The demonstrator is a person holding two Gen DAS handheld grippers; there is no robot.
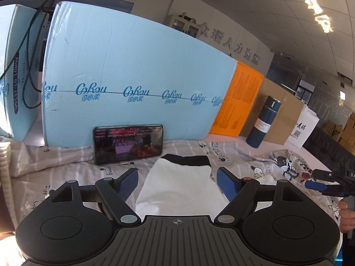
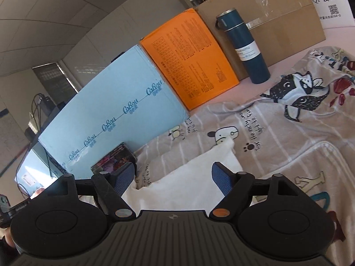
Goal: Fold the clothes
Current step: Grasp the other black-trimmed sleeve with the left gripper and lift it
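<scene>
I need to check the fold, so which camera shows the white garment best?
The left wrist view: the white garment lies folded with its black band visible. The right wrist view shows only a white corner, its near part hidden behind the camera mount.

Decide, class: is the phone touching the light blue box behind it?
Touching. In the left wrist view the phone stands on its long edge on the printed sheet, its top edge leaning against the face of the light blue box, with no gap visible.

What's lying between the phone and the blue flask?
In the left wrist view, only the cartoon-print sheet lies between the phone and the blue flask; the folded white garment sits nearer the camera.
</scene>
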